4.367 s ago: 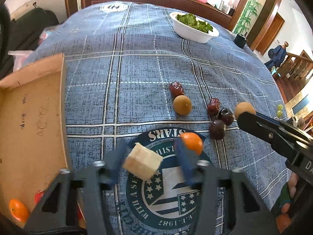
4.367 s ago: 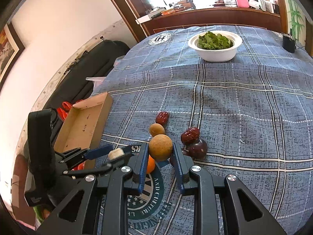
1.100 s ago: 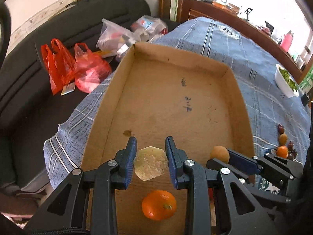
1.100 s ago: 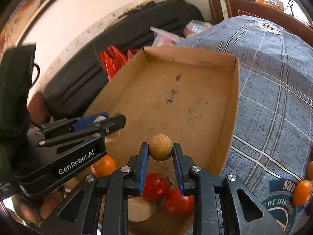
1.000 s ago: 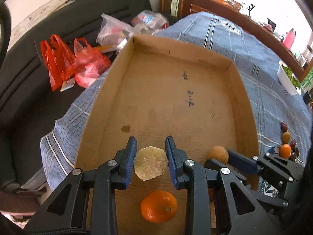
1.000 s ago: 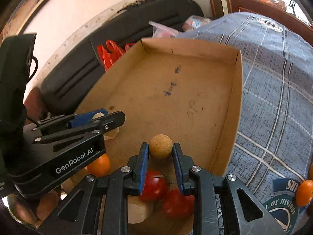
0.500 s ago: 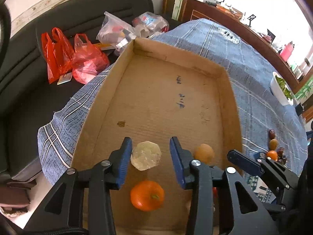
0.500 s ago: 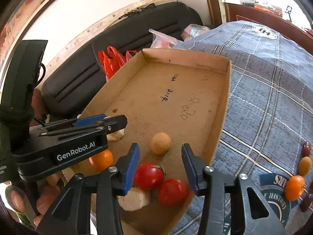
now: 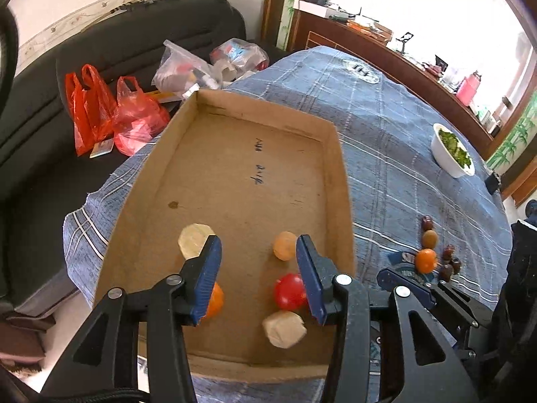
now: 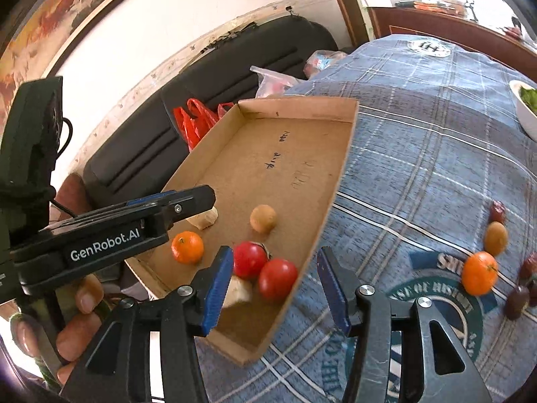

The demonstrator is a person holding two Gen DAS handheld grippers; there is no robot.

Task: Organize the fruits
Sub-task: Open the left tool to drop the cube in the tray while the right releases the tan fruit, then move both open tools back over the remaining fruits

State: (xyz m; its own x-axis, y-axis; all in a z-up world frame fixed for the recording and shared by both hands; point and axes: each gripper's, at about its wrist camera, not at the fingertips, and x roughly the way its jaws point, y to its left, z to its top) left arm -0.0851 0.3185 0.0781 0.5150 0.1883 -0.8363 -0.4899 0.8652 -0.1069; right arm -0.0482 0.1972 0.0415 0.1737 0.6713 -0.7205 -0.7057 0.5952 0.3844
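Left wrist view: the left gripper [image 9: 258,268] hangs above the near end of the cardboard box [image 9: 342,181]. Its jaws have just been opening and stand apart with nothing between them. The pale peeled chunk [image 9: 194,240] lies on the box floor just beyond the left blue pad, and the tan round fruit [image 9: 284,245] rests further toward the box's right wall. A red tomato [image 9: 290,291], a second pale chunk [image 9: 284,329] and a partly hidden orange [image 9: 214,300] sit nearer the box's near wall.

Right wrist view: the right gripper [image 10: 275,283] is over the box's near right corner; its jaws have likewise just been opening and stand apart, empty. Outside the box, well to its right on the blue cloth [image 10: 419,141], remain a loose orange [image 10: 479,272], a tan fruit [image 10: 496,237] and several dark fruits (partly cut off by the frame edge).

Step in hand: release complete, by appearance. The next move calls for carrying both tools from the box to the loose cluster and closing on one fruit each.
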